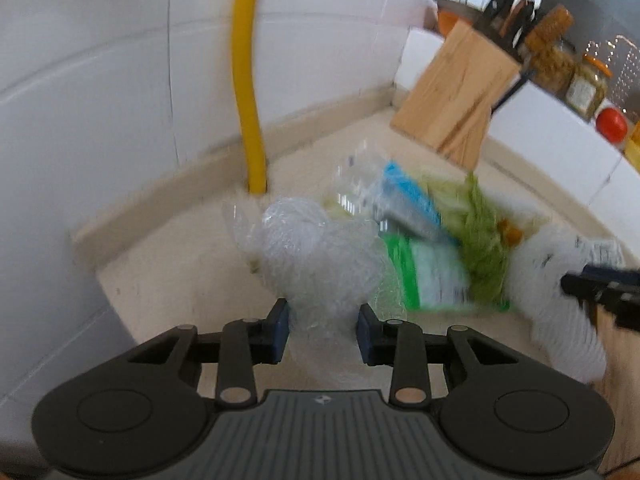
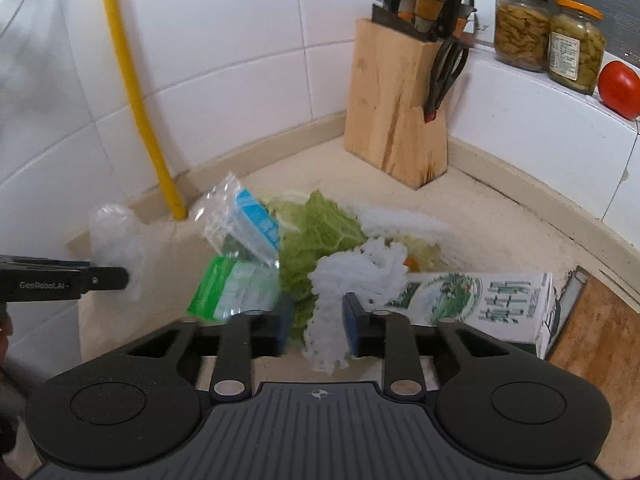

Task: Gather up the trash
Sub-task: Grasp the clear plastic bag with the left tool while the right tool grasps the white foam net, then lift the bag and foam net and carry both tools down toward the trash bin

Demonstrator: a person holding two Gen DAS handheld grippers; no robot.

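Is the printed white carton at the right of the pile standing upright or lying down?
Lying down: the carton rests on its long side on the counter, its print running sideways.

Both claws (image 1: 322, 330) (image 2: 316, 325) clamped, tilted downward

Left gripper (image 1: 323, 334): matte black body showing two round caps and a ribbed grey centre panel bearing a small white emblem; black linkage arms pinned with silver rivets; dark blue pads (image 1: 280, 330) lining the jaws. Right gripper (image 2: 316, 326): displaying identical build, colours and pads (image 2: 352, 322). In the right wrist view, white "GenRobot.AI" lettering is showing along the left gripper's black finger.
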